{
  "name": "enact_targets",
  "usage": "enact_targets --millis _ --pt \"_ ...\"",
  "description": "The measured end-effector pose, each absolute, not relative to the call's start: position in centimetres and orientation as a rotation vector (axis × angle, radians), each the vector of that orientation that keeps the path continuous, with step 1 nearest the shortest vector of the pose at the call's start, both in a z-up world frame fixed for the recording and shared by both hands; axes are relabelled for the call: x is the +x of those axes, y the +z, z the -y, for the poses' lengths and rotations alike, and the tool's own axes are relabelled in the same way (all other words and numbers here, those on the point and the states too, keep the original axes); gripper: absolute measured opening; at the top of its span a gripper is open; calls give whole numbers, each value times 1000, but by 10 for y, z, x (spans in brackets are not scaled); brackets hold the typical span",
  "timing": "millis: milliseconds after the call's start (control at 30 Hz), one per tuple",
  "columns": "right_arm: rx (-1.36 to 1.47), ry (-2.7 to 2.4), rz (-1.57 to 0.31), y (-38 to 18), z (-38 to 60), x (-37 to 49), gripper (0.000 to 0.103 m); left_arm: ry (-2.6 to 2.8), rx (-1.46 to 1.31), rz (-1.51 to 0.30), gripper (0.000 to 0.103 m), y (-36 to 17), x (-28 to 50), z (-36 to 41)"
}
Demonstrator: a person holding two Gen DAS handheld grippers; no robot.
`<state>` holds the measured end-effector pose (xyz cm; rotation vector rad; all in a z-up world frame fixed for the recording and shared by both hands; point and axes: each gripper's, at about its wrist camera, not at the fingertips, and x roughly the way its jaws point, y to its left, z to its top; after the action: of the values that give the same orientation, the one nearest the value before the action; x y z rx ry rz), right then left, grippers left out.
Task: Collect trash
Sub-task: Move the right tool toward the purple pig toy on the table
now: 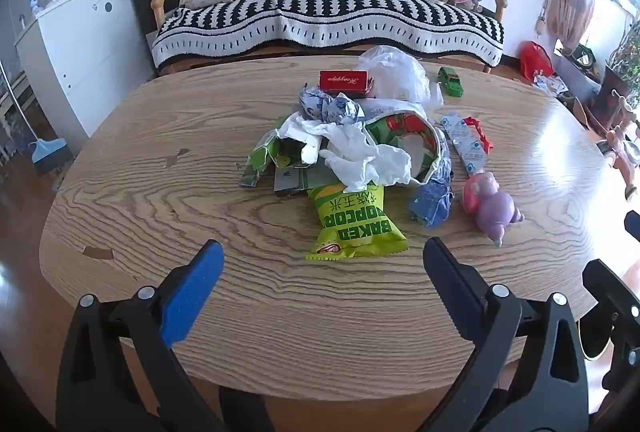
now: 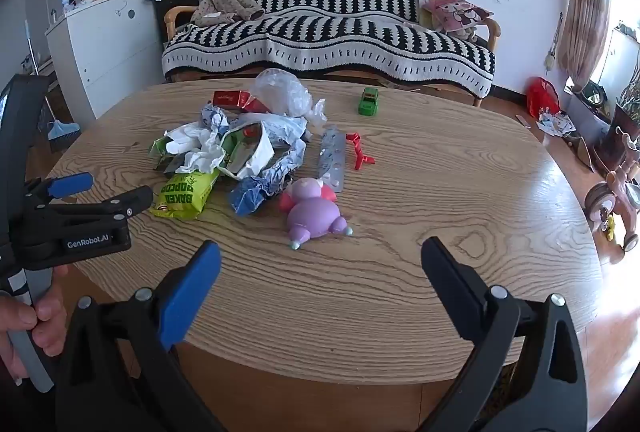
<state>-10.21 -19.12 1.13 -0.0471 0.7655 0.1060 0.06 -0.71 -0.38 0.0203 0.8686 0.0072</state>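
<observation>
Trash (image 1: 352, 151) is lying heaped at the middle of the wooden table (image 1: 160, 167) in the left wrist view: a green popcorn bag (image 1: 356, 228) nearest, crumpled white tissue (image 1: 360, 151) above it, a blue wrapper (image 1: 432, 201) to the right, a red box (image 1: 344, 79) and a clear plastic bag (image 1: 396, 71) at the far side. The left gripper (image 1: 324, 256) is hovering over the near table edge, jaws spread wide and holding nothing, aimed at the popcorn bag. A purple toy (image 1: 492, 203) and a green toy car (image 1: 450, 79) are sitting to the right; these are probably not trash.

In the right wrist view, the right gripper (image 2: 320, 256) is hanging level over the near edge, jaws wide apart and empty, pointing at the purple toy (image 2: 314, 211). The left gripper (image 2: 116, 197) is showing at the left, a hand (image 2: 28, 316) gripping its handle. For a clean pick, advance on the popcorn bag's (image 2: 186, 193) near crimped end, close across the flat seam, and avoid dragging neighbouring wrappers. A blister pack (image 2: 332, 159) and a red plastic piece (image 2: 360, 151) are lying right of the heap.
</observation>
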Motion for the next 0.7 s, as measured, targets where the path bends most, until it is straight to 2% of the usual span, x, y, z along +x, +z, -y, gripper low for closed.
enact_targets --millis 700 --pt "-45 107 -763 11 191 -102 97 12 23 -872 97 -4 0 5"
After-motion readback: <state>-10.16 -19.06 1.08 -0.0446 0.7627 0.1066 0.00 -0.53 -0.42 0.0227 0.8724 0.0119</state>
